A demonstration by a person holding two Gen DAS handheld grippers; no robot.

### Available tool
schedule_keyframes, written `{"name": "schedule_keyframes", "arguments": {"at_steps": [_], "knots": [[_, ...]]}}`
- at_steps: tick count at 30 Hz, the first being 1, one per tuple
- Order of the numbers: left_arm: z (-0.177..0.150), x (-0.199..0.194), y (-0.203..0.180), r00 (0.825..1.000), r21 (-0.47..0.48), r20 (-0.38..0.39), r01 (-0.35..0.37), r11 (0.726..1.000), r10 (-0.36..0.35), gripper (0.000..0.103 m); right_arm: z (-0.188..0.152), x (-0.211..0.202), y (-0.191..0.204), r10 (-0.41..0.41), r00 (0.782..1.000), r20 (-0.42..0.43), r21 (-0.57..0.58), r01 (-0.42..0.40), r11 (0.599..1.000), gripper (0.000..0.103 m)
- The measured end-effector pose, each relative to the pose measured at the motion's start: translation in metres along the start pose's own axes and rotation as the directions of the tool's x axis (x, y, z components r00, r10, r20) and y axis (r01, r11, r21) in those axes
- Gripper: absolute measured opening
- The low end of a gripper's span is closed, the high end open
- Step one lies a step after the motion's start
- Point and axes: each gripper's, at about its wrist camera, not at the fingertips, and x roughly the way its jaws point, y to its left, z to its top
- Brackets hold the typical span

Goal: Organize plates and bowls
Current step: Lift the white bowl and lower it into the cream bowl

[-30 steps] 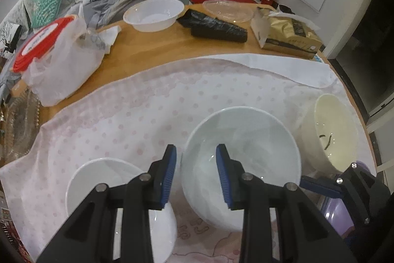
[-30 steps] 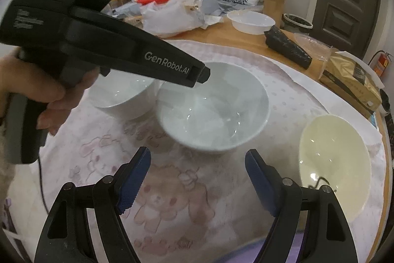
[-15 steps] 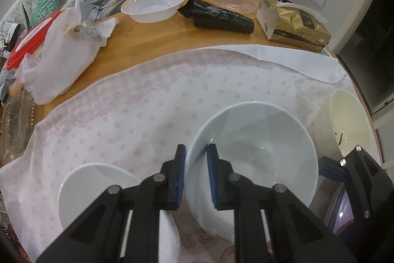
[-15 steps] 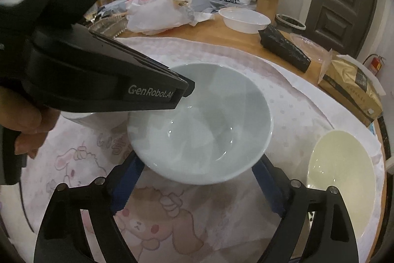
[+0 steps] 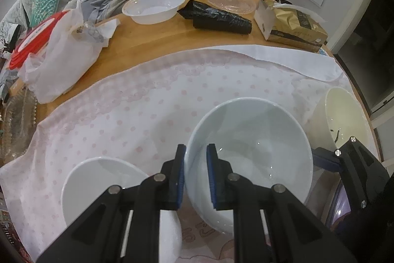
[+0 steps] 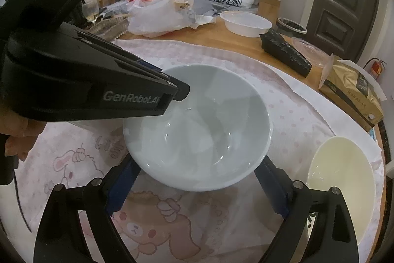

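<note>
My left gripper (image 5: pixel 195 174) is shut on the near-left rim of a pale blue-white bowl (image 5: pixel 256 149), one finger inside and one outside. The bowl is lifted off the pink dotted cloth (image 5: pixel 138 115). In the right wrist view the same bowl (image 6: pixel 204 130) hangs above and between the open fingers of my right gripper (image 6: pixel 197 186), which does not touch it. A smaller white bowl (image 5: pixel 103 179) sits on the cloth at the lower left. A cream bowl (image 5: pixel 344 120) stands at the right, also in the right wrist view (image 6: pixel 342 184).
On the bare wooden table behind the cloth are a white plastic basin (image 5: pixel 154 6), a black bag (image 5: pixel 216 19), a clear plastic lid (image 5: pixel 230 3), a gold packet (image 5: pixel 293 26) and a white plastic bag over a red lid (image 5: pixel 56 53). A sofa with cushions lies beyond.
My left gripper closed on the bowl's rim and raised the bowl off the cloth. The bowl now hangs over my right gripper's open fingers, which moved in under it.
</note>
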Motion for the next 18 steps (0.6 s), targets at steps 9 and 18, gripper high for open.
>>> {"name": "schedule_keyframes", "arguments": {"at_steps": [9, 18], "knots": [[0.003, -0.036, -0.011, 0.998, 0.023, 0.063, -0.013, 1.000, 0.011, 0.014, 0.004, -0.027, 0.001, -0.012, 0.998, 0.066, 0.002, 0.011, 1.000, 0.089], [0.010, -0.071, -0.040, 0.993, 0.049, 0.116, -0.023, 0.999, 0.018, 0.014, 0.006, -0.068, -0.006, -0.039, 0.991, 0.124, 0.012, 0.038, 0.999, 0.089]]}}
